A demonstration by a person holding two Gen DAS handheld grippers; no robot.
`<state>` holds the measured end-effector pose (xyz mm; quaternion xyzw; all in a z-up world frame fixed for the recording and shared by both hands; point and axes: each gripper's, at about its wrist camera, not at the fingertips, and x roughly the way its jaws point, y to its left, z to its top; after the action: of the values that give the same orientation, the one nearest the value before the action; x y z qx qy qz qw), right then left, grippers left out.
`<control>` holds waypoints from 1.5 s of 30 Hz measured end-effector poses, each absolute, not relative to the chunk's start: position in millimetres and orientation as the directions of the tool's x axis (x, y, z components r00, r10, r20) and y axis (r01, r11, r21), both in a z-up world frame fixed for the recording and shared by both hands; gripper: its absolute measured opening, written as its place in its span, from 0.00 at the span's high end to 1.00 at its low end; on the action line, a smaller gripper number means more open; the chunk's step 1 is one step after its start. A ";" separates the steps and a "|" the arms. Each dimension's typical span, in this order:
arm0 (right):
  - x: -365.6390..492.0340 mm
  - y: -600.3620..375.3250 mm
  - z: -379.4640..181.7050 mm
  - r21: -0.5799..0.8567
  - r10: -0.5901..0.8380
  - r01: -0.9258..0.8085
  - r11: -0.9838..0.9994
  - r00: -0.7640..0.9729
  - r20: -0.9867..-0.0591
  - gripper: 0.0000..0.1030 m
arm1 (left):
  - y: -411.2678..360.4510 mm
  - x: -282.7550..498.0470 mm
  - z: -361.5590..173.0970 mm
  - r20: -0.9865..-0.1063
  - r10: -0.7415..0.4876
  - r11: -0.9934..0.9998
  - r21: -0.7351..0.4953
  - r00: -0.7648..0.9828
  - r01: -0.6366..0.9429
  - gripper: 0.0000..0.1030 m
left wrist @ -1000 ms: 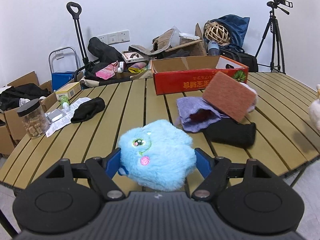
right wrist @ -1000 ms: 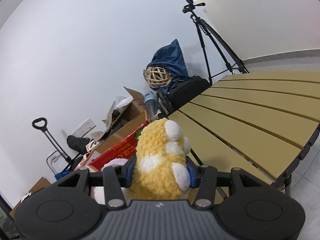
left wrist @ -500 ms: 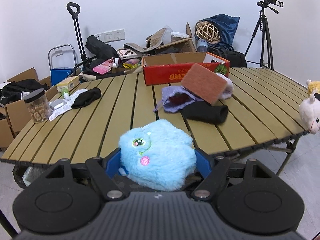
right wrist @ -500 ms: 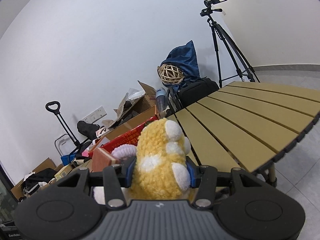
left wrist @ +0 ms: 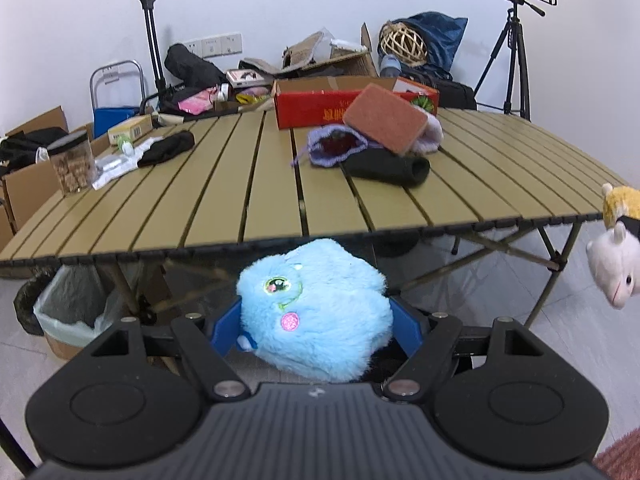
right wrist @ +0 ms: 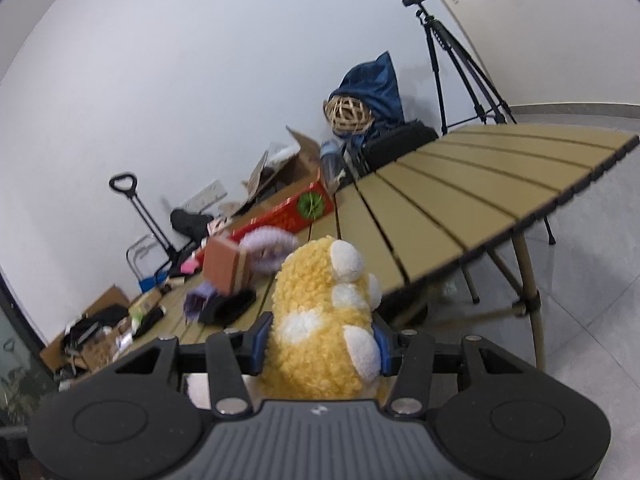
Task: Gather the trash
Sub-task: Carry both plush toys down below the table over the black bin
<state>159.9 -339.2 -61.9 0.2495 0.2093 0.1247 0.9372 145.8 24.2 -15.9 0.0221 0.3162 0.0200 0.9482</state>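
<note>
The left tool (left wrist: 316, 330) is squeezed shut on a fluffy round blue plush toy with a green eye and a pink cheek (left wrist: 316, 316). Its blue fingers (left wrist: 226, 330) press into the fur on both sides. The right tool (right wrist: 320, 346) is squeezed shut on a curly yellow plush toy with white paws (right wrist: 324, 320). In the left view that yellow toy (left wrist: 618, 204) shows at the far right, with a white plush toy with a small dark eye (left wrist: 614, 264) hanging just under it. It cannot be told whether the two are one toy or two.

Both tools are held off the near edge of the tan slatted desk (left wrist: 240, 200), lower than its top. So the step in hand looks like carrying: the toys are off the desk and on their way to be dropped.

A brown bin with a pale green plastic bag liner (left wrist: 70, 312) stands on the floor under the left end of the desk. It looks like the place for trash. The next move would likely be to bring the left tool over the bin's open mouth, then let the fingers open so the blue toy falls in. The right tool is well apart from the bin and would need to swing across.

Still on the desk, near its middle, sit an orange-brown sponge block (left wrist: 384, 118), a purple knitted pouch (left wrist: 334, 150) and a black cloth roll (left wrist: 386, 166).
</note>
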 end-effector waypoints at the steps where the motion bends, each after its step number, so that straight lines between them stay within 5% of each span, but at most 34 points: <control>1: 156.7 -336.8 -65.2 0.518 0.343 -0.130 0.846 0.876 -0.340 0.53 | 25.0 144.0 -19.3 -0.605 0.051 0.998 0.052 0.795 -0.024 0.25; 27: 145.5 -249.8 -167.3 0.285 0.279 -0.090 0.954 0.605 -0.746 0.53 | 31.2 138.0 -137.5 -0.815 0.044 0.999 0.039 0.577 -0.021 0.25; 45: 180.8 -252.2 -210.8 0.274 0.221 0.027 0.961 0.520 -0.825 0.54 | 24.8 169.4 -189.0 -0.894 0.075 0.997 0.074 0.443 -0.019 0.25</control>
<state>180.8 -252.2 -210.8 0.1272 0.4868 0.0564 0.8623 169.4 24.8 -189.0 0.0263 0.5272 0.0277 0.8489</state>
